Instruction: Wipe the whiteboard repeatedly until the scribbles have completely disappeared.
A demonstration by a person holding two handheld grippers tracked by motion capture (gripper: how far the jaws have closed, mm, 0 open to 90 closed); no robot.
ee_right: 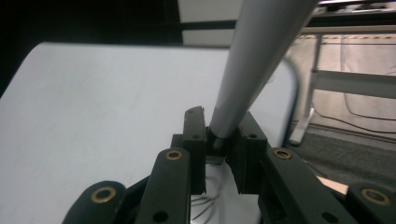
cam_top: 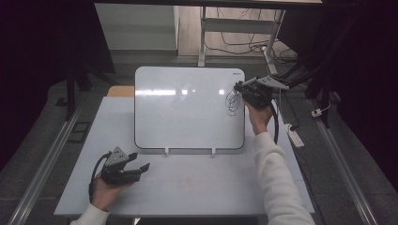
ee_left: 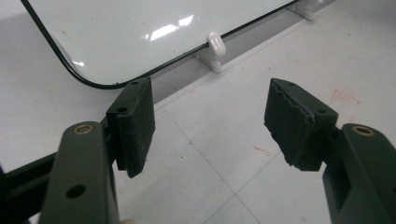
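Rounded-corner white whiteboard with thin dark rim (cam_top: 187,108) lies propped on the white table (cam_top: 197,187), resting on two small white clips (cam_top: 165,151) along its near edge; board sits mid-table, far half; black looping scribble (cam_top: 231,102) is on the board near its right edge, upper part; right gripper (cam_top: 241,88) is held right at that scribble, the person's right hand (cam_top: 259,115) under it, white sleeve (cam_top: 279,183) running back to the bottom of the high view; grey three-cornered plate on top of it, black cable trailing down beside the forearm; in the right gripper view the jaws are closed on a grey tapered marker barrel (ee_right: 252,60), pinched at its narrow end, barrel angling up and right out of frame; a few thin dark strokes visible on the board just below the jaws; cannot tell whether the tip touches the board; left gripper (cam_top: 141,166) rests low at the near left of the table, held in the left hand (cam_top: 105,190), well apart from the board's scribble; its jaws are spread wide with nothing between them; left gripper view looks over bare table with faint red marks (ee_left: 343,95), the board's near-left corner and one white clip (ee_left: 215,44) ahead; beyond the table: grey floor, loose cables (cam_top: 248,44), white desk frame legs (cam_top: 202,37).
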